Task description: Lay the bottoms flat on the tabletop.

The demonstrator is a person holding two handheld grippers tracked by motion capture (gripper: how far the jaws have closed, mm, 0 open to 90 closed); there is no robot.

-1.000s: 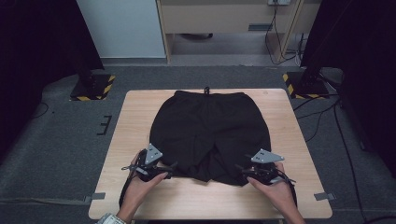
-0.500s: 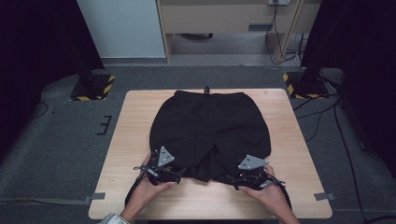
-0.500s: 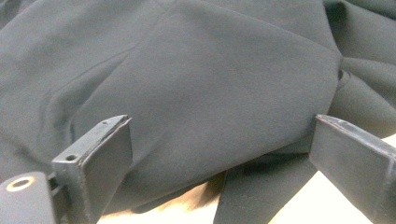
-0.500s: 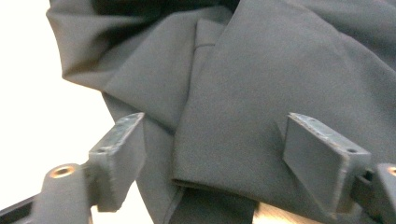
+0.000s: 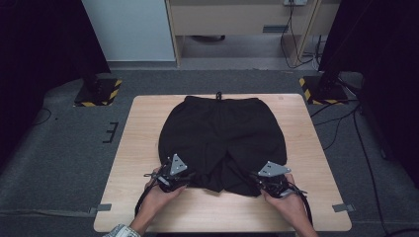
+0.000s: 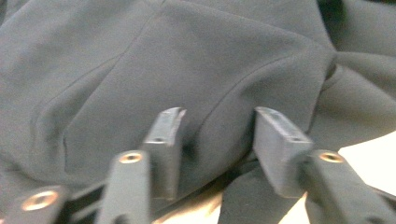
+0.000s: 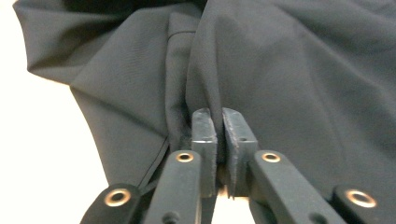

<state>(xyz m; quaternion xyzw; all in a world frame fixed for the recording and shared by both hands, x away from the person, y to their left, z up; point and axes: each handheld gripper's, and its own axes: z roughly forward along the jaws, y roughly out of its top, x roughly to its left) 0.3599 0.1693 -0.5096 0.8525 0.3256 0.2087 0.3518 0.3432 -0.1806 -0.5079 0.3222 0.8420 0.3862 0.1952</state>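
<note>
A pair of black shorts (image 5: 222, 133) lies flat on the wooden table (image 5: 143, 128), waistband far, leg hems near me. My left gripper (image 5: 190, 178) is at the left leg's hem. In the left gripper view its jaws (image 6: 217, 123) have just been closing, and a raised fold of the shorts (image 6: 187, 56) stands between them with the pads still well apart. My right gripper (image 5: 259, 180) is at the right leg's hem. In the right gripper view it (image 7: 215, 121) is shut, pinching a fold of the shorts (image 7: 303, 70).
Bare wood runs along the table's near edge and both sides of the shorts. On the floor beyond stand two bases with yellow-black stripes (image 5: 96, 91) (image 5: 321, 89), and cables (image 5: 346, 123) trail at the right. A cabinet (image 5: 237, 19) stands at the back.
Both grippers have shifted slightly inward onto the leg hems. The hem cloth near them has bunched up a little.
</note>
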